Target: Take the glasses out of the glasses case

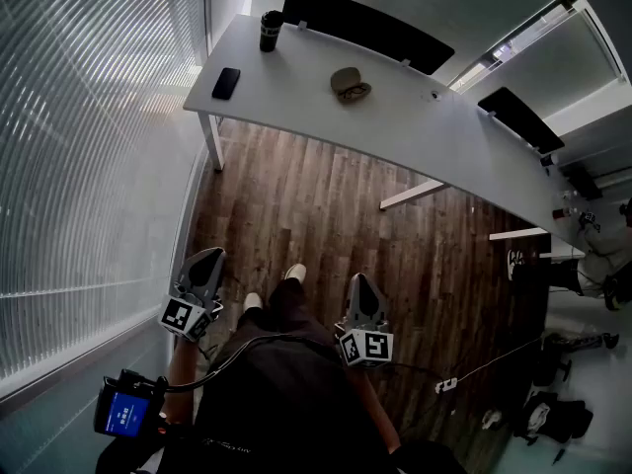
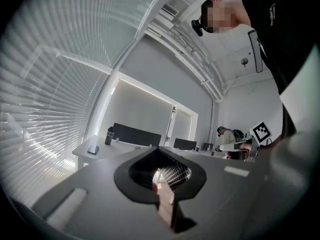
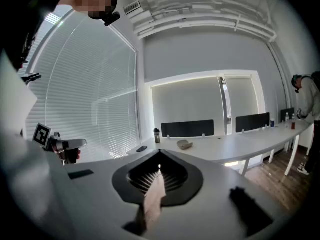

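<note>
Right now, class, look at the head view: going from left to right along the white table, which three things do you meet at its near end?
black phone → dark tumbler → glasses case

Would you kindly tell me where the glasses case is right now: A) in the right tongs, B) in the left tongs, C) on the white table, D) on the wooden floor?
C: the glasses case lies on the white table, while the left tongs and right tongs are shut on nothing.
</note>
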A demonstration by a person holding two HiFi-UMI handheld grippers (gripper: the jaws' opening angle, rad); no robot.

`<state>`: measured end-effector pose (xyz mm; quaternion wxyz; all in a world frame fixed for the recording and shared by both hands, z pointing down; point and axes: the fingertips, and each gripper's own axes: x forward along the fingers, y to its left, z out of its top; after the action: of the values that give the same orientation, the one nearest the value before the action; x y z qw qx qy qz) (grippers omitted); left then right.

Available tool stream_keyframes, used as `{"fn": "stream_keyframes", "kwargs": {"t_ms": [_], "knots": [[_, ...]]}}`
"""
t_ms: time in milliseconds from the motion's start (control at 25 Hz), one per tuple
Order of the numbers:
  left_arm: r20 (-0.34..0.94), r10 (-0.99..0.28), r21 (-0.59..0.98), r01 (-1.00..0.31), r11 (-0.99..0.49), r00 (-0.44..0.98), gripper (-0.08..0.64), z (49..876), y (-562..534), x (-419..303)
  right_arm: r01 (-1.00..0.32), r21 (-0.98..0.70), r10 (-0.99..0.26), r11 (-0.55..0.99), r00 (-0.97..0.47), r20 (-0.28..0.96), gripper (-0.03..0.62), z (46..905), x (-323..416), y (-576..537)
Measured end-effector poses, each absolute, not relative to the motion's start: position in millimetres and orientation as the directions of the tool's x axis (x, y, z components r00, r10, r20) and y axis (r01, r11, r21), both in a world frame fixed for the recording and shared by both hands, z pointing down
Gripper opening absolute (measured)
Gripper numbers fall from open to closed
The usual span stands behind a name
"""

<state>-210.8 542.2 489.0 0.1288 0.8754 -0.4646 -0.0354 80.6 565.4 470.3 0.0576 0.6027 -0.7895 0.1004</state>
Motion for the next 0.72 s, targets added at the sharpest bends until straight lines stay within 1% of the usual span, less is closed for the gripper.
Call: {"fn": "stream_keyframes", "kwargs": {"t_ms": [120,280,480,720], "knots": [[0.037,-0.826,0.26,-0.804,-0.535,0.562,0.005,478.8,529.7,-191.9,-0.964,-0.098,-0.942,0.246,-0.262,0.209,-0.002,464.5,100.2,552.0],[0.092,-0.814,0.233,-0.807,-0.542,0.573,0.005,476.7,504.9,-167.8,-0.965,-0.124,-0.947,0.233,-0.254,0.198,-0.002,467.8,122.4,524.1],[0.106,-0.808,0.205,-0.808,-0.553,0.58,0.005,478.8,465.7,-142.3,-0.965,-0.147,-0.952,0.216,-0.241,0.189,-0.002,478.3,147.2,491.4],[0.12,-0.786,0.174,-0.792,-0.585,0.607,0.005,467.3,422.6,-94.9,-0.967,-0.175,-0.961,0.185,-0.216,0.176,-0.002,478.6,190.3,454.0]]}}
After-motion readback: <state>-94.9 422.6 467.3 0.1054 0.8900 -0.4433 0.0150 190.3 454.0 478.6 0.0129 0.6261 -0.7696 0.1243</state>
